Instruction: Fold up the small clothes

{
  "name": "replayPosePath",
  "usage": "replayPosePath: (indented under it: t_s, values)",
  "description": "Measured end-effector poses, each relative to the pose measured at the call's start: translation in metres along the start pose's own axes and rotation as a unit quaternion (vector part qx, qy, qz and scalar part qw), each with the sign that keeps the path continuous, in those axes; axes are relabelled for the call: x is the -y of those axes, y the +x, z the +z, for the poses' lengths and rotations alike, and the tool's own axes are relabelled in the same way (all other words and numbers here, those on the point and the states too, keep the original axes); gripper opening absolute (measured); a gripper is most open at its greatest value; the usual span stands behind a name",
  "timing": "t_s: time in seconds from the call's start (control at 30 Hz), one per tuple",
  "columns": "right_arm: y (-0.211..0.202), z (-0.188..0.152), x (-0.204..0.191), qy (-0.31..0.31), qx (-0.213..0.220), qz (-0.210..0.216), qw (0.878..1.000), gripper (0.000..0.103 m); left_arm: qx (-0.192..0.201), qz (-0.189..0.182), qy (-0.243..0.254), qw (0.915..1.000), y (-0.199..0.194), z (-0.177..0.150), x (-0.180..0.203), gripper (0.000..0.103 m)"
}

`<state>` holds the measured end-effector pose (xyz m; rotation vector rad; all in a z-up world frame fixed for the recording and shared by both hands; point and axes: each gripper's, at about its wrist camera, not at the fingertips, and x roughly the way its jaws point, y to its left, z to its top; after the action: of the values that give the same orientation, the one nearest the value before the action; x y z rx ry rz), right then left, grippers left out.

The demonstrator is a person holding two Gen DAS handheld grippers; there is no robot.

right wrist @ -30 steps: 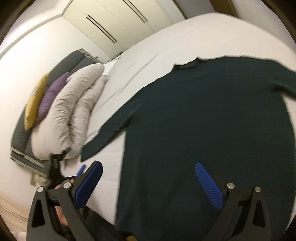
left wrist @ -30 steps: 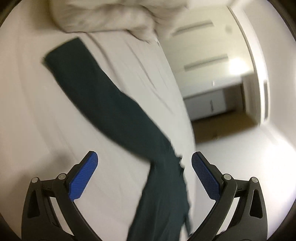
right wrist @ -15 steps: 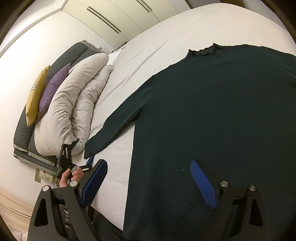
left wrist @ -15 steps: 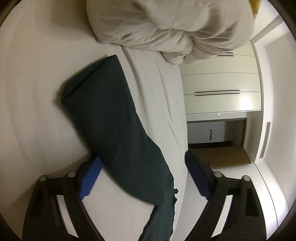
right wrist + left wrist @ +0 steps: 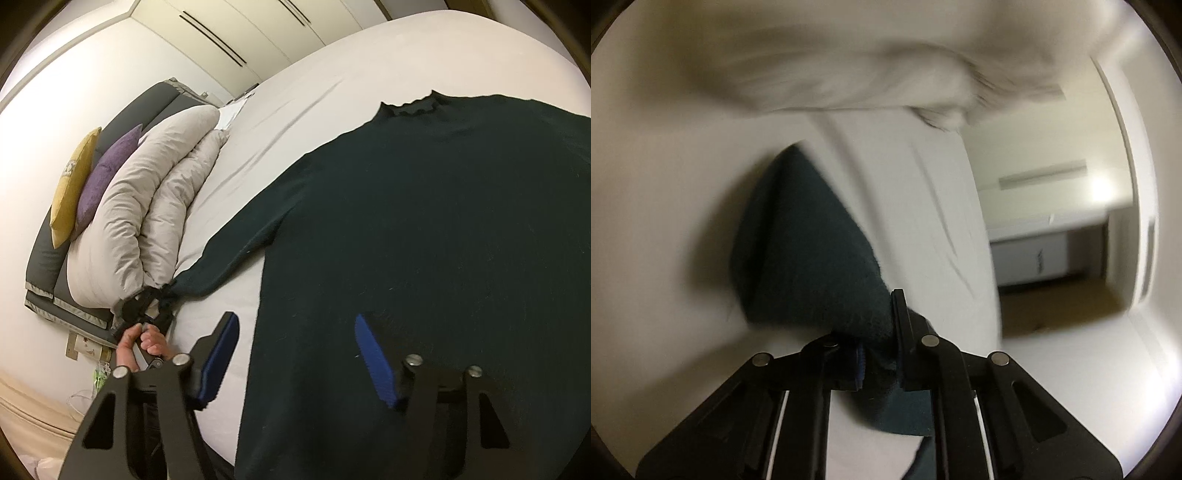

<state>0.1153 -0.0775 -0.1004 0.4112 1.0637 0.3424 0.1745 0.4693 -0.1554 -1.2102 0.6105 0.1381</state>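
A dark green long-sleeved sweater [image 5: 424,236] lies flat on the white bed [image 5: 332,70]. Its left sleeve [image 5: 236,254] stretches toward the bed's near left edge. My left gripper [image 5: 877,354] is shut on the sleeve's cuff end [image 5: 809,251]; it also shows in the right wrist view [image 5: 157,297], held by a hand. My right gripper [image 5: 295,354] is open above the sweater's lower left hem edge, one finger over the sheet, the other over the fabric. The left wrist view is blurred.
A rolled beige duvet [image 5: 140,221] lies by the sleeve end, with a purple cushion [image 5: 107,173] and a yellow cushion [image 5: 74,181] behind it against a grey headboard [image 5: 122,118]. White wardrobes [image 5: 258,33] stand beyond the bed. The bed edge drops off at near left.
My left gripper moved forward over the sleeve end and shut on it. My right gripper narrowed its opening a little and stayed over the hem.
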Motion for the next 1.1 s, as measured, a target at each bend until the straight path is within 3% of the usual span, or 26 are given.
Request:
replayPosePath:
  t_s: [0.13,0.17,0.23,0.27,0.3,0.33,0.4,0.43,0.47,0.5,0.57,0.6,0.7,0.87,0.93,1.03,1.1]
  values:
    - [-0.009,0.011,0.026,0.024,0.019,-0.003,1.000,0.063,-0.012,0.017,0.133,0.9909,0.030,-0.025,0.088,0.010]
    - [-0.011,0.014,0.032,0.030,0.024,-0.003,0.999,0.063,-0.017,0.023,0.175,0.9841,0.041,-0.038,0.113,0.010]
    - [-0.018,0.022,0.049,0.043,0.035,-0.005,0.998,0.062,-0.028,0.039,0.277,0.9597,0.068,-0.079,0.166,0.010]
    - [-0.021,0.026,0.059,0.051,0.040,-0.006,0.998,0.062,-0.035,0.048,0.337,0.9398,0.082,-0.108,0.189,0.010]
    - [-0.023,0.031,0.069,0.061,0.044,-0.007,0.997,0.062,-0.043,0.059,0.405,0.9112,0.098,-0.146,0.210,0.010]
    - [-0.025,0.035,0.075,0.067,0.046,-0.008,0.997,0.062,-0.052,0.066,0.448,0.8902,0.110,-0.173,0.220,0.010]
    - [-0.029,0.045,0.092,0.073,0.050,-0.012,0.996,0.062,-0.074,0.090,0.535,0.8370,0.139,-0.235,0.225,0.010]
    - [-0.029,0.050,0.097,0.074,0.050,-0.010,0.996,0.062,-0.075,0.100,0.564,0.8163,0.147,-0.254,0.223,0.010]
    - [-0.028,0.058,0.106,0.078,0.044,-0.003,0.996,0.062,-0.070,0.118,0.610,0.7806,0.149,-0.288,0.213,0.010]
    - [-0.026,0.062,0.112,0.079,0.037,0.002,0.996,0.062,-0.068,0.128,0.630,0.7626,0.154,-0.299,0.207,0.010]
    - [-0.015,0.075,0.121,0.084,0.022,0.014,0.996,0.062,-0.065,0.143,0.659,0.7354,0.162,-0.314,0.192,0.010]
    - [-0.009,0.080,0.124,0.090,0.017,0.021,0.996,0.062,-0.060,0.146,0.666,0.7289,0.163,-0.316,0.187,0.010]
    - [0.023,0.098,0.125,0.111,-0.010,0.058,0.992,0.062,-0.041,0.147,0.677,0.7203,0.163,-0.316,0.181,0.010]
    - [0.092,0.115,0.107,0.153,-0.082,0.120,0.977,0.062,-0.028,0.137,0.676,0.7240,0.140,-0.329,0.173,0.010]
    - [0.106,0.118,0.099,0.161,-0.096,0.132,0.973,0.062,-0.017,0.134,0.679,0.7216,0.125,-0.349,0.185,0.010]
    - [0.125,0.124,0.093,0.186,-0.107,0.152,0.965,0.062,-0.006,0.133,0.688,0.7136,0.117,-0.354,0.183,0.010]
    - [0.131,0.128,0.095,0.211,-0.108,0.166,0.957,0.063,-0.007,0.133,0.688,0.7136,0.115,-0.353,0.183,0.010]
